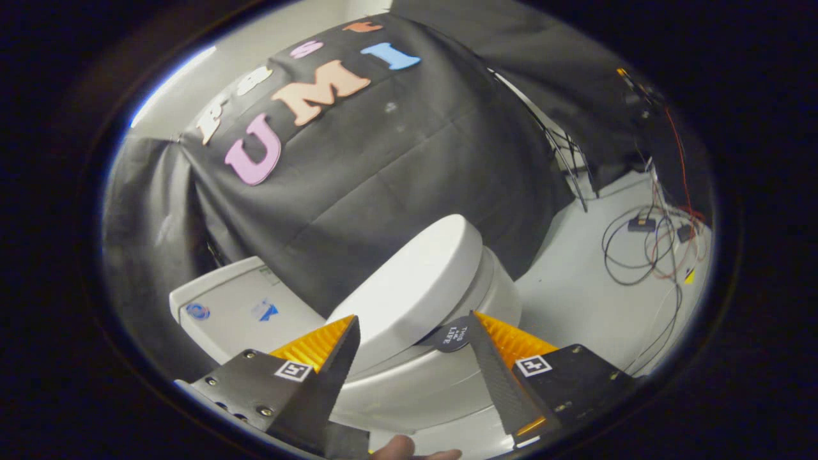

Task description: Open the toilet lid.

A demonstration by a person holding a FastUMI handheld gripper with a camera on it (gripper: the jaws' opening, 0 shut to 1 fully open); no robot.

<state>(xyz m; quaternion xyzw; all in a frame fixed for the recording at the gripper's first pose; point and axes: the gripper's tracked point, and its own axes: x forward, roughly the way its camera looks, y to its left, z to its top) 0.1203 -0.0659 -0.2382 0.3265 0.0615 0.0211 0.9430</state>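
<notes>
**Toilet lid down, fingers spread just short of it**

Toilet lid: smooth, glossy white, rounded oval with a softly domed top, lying closed over the bowl, just ahead of and between the two fingers. Near edge of the lid hidden behind the fingertips. A small dark tab with tiny print sticking out from under the lid's front rim, close beside the right fingertip; print too small to trust. Below, toilet bowl: white, hard, curved, its lower part cut off by the fingers.

Gripper: fingers wide apart, nothing clamped, wedge-shaped with ribbed inner faces tapering to points. Touching the lid or merely close to it: cannot tell. Flat mounting plates with screws and small square markers behind each finger.

Beside the bowl, past the left finger, a flat white tank top with two small blue stickers, partly tucked under hanging cloth. Behind, black cloth wall, matte, creased in a grid of fold lines, draped down over the back of the toilet. Off to the right, pale smooth floor with a loose tangle of thin cables, black and red, small parts among them hard to make out. At the very bottom, between the fingers, part of a hand, mostly cut off.
</notes>
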